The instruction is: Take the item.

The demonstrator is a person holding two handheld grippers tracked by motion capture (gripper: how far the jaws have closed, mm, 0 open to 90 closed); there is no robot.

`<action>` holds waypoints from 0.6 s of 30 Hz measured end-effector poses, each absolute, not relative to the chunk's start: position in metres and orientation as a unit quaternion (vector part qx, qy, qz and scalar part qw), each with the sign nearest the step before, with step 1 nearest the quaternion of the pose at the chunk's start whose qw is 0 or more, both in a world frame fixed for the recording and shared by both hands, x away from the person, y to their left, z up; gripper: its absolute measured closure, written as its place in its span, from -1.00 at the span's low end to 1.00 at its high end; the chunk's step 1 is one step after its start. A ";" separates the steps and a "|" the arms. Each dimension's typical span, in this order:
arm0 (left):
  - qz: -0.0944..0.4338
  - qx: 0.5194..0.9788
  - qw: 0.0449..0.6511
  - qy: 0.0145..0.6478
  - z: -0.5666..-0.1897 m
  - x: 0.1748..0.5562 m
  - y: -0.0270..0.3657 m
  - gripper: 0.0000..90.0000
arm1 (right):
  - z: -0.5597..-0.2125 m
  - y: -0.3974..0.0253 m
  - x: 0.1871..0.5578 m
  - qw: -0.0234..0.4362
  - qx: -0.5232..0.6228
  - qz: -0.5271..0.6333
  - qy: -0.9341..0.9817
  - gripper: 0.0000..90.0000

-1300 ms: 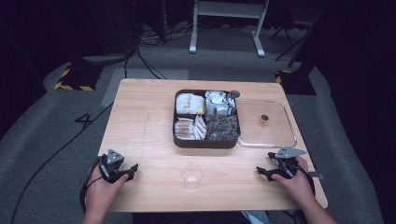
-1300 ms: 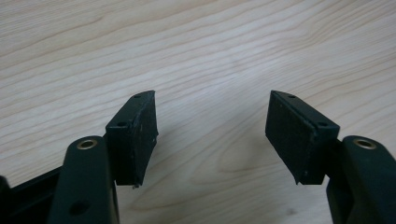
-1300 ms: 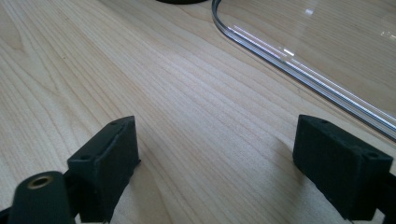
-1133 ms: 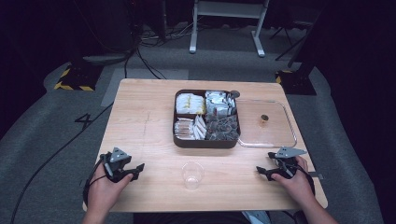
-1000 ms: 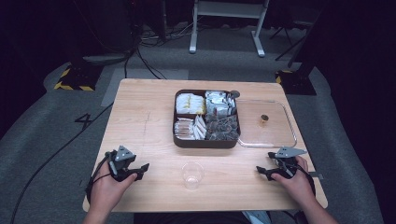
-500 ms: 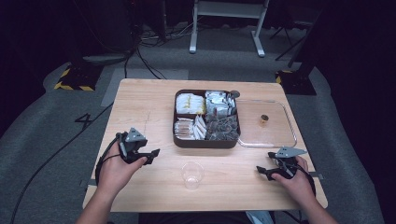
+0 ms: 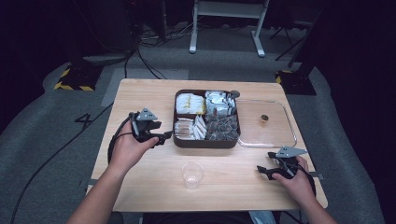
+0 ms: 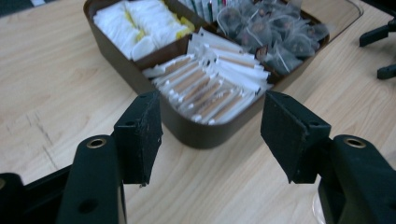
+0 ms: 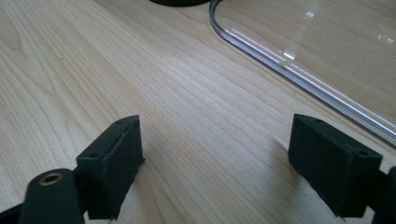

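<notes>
At the near edge of the surface, a clear cup stands empty. The right claw rests wide open, holding nothing, beside a clear lid. The left claw, spread wide and empty, is aimed at the sachets in the tray. These are judged light, thin and slippery; a single edge is best pinched.

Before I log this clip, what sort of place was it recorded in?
Probably a lab or studio set up for recording, not a home: a lone wooden table on grey carpet, dark surroundings, loose floor cables, and hazard-striped bases. A compartment box of sachets awaits handling.
</notes>
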State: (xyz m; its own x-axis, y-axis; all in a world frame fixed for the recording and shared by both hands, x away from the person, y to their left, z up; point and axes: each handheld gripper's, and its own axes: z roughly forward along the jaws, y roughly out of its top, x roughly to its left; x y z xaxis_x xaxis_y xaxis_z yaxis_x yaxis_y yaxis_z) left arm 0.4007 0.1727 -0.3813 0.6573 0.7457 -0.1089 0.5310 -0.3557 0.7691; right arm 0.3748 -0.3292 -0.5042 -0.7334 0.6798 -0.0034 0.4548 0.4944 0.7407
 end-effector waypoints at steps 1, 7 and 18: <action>0.134 0.812 0.413 0.391 -0.380 0.403 0.171 -0.13 | -0.504 -0.329 0.375 0.149 0.333 0.377 0.851 -0.60; 0.134 0.814 0.416 0.382 -0.370 0.423 0.159 -0.11 | -0.504 -0.329 0.375 0.149 0.333 0.377 0.851 -0.60; 0.127 0.805 0.435 0.384 -0.369 0.464 0.137 -0.12 | -0.504 -0.329 0.375 0.149 0.333 0.377 0.851 -0.60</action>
State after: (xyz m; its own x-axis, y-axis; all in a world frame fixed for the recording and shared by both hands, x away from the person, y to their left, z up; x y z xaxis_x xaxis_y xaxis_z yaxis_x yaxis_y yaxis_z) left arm 0.4644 0.1372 -0.3690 0.6728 0.7285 -0.1288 0.5070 -0.3272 0.7974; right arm 0.3749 -0.3293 -0.5042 -0.7335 0.6796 -0.0026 0.4550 0.4939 0.7410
